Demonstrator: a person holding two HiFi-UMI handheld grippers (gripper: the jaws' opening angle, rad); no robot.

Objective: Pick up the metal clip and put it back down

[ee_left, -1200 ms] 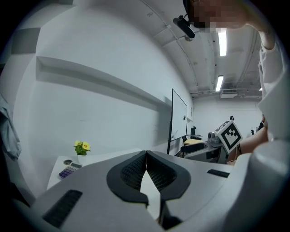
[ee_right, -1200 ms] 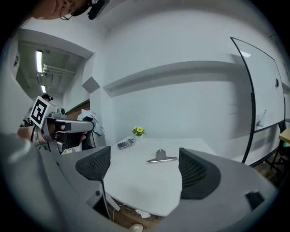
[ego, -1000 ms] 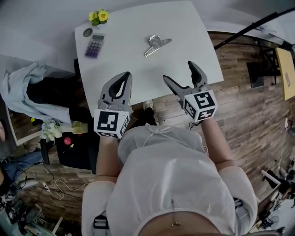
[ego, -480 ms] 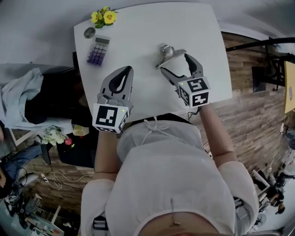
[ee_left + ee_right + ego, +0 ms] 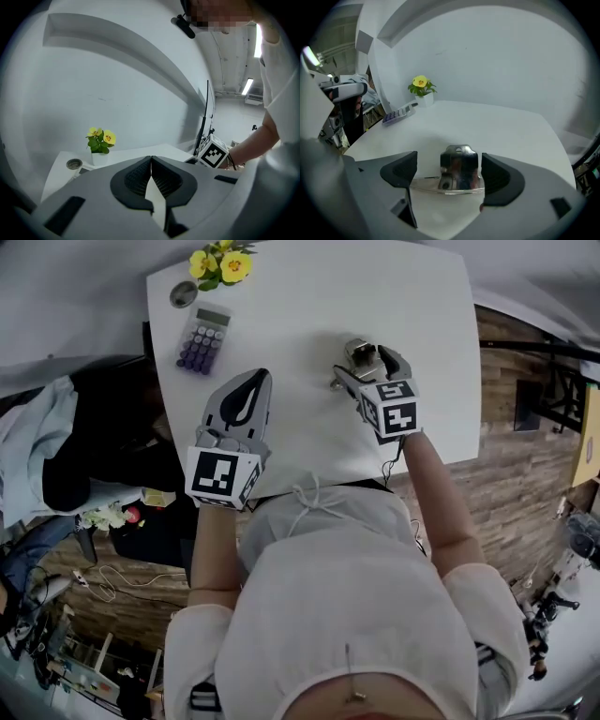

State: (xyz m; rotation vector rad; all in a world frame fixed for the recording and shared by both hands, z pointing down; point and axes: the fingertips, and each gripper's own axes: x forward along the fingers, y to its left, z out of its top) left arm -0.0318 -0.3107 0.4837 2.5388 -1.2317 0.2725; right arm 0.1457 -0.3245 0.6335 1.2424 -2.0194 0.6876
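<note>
The shiny metal clip (image 5: 357, 350) lies on the white table (image 5: 281, 296), right of its middle. My right gripper (image 5: 367, 364) reaches down over it. In the right gripper view the clip (image 5: 459, 171) sits between the two dark pads (image 5: 401, 171). The jaws are closing; a gap remains on the left side, and the right pad stands very near the clip's edge. My left gripper (image 5: 253, 381) hovers over the table's near left part with its jaws together and nothing in them (image 5: 151, 159).
A purple calculator (image 5: 199, 338), a small round dark object (image 5: 183, 294) and a pot of yellow flowers (image 5: 221, 263) stand at the table's far left corner. A wall runs behind the table. Clothes and clutter lie on the floor at the left.
My right gripper has moved forward from the table's near edge and come down around the clip. The left gripper has stayed nearly in place. The head view has shifted forward.
</note>
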